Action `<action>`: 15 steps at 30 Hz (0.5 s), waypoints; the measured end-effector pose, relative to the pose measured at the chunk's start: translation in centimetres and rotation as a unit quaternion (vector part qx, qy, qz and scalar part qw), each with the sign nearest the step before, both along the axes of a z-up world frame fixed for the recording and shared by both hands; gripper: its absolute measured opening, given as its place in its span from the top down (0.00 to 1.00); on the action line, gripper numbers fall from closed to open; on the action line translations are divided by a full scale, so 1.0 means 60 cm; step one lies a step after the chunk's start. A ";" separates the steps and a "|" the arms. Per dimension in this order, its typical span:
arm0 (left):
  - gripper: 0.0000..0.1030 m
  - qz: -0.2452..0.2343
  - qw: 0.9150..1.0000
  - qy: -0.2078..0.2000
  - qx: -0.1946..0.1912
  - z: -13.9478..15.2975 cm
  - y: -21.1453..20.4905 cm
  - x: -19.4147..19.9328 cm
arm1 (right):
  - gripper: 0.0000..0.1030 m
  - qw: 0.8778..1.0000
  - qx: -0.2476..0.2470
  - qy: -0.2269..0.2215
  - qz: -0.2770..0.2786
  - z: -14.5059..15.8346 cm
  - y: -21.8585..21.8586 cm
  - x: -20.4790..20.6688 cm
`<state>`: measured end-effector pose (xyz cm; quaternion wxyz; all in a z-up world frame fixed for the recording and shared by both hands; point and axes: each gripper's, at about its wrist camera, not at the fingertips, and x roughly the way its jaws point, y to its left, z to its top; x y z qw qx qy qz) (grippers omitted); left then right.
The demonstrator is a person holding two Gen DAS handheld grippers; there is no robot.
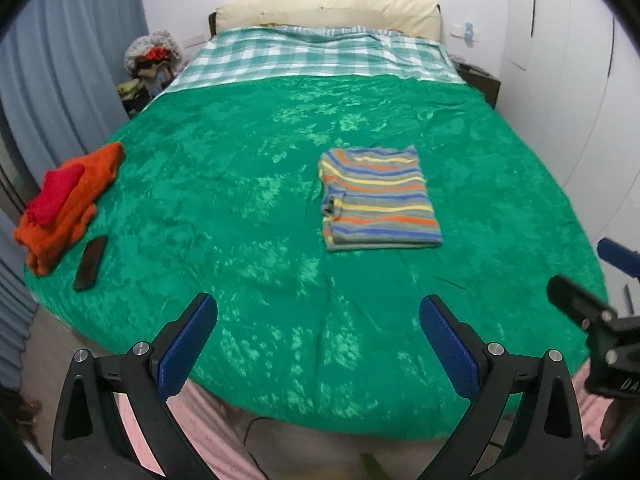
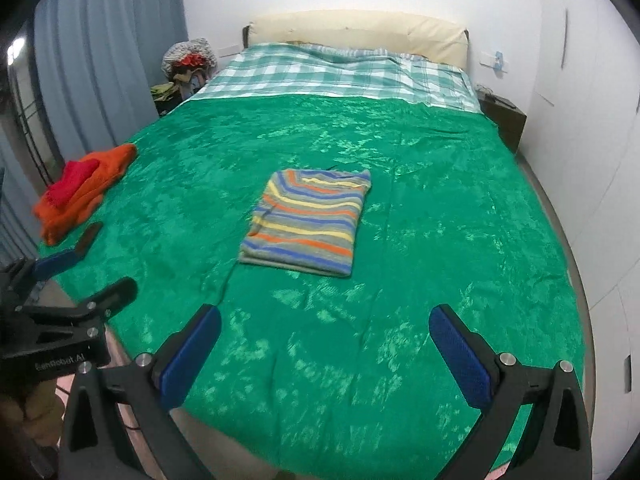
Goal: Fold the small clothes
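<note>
A striped shirt lies folded into a rectangle on the green bedspread, right of centre; it also shows in the right wrist view. An orange and red pile of clothes sits at the bed's left edge, also in the right wrist view. My left gripper is open and empty, held back above the bed's near edge. My right gripper is open and empty, also near the front edge. Each gripper shows at the side of the other's view.
A black phone lies next to the orange pile. A checked sheet and a cream headboard are at the far end. Curtains hang left, a wardrobe stands right, a dark nightstand is beside the bed.
</note>
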<state>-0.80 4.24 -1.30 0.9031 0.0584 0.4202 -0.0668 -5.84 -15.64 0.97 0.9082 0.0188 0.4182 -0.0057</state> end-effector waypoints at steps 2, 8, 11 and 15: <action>0.01 -0.001 1.000 0.000 0.004 0.009 0.005 -0.017 | 0.00 1.000 -0.006 -0.002 0.009 0.009 0.011 -0.022; 0.00 0.004 1.000 -0.008 0.006 0.039 0.012 -0.057 | 0.00 1.000 -0.003 -0.005 0.028 0.035 0.020 -0.070; 0.00 0.001 1.000 -0.016 -0.001 0.053 0.020 -0.071 | 0.00 0.999 0.008 -0.008 0.033 0.055 0.016 -0.088; 0.00 0.012 1.000 -0.019 0.009 0.069 0.027 -0.085 | 0.00 0.999 0.009 -0.007 0.031 0.077 0.015 -0.109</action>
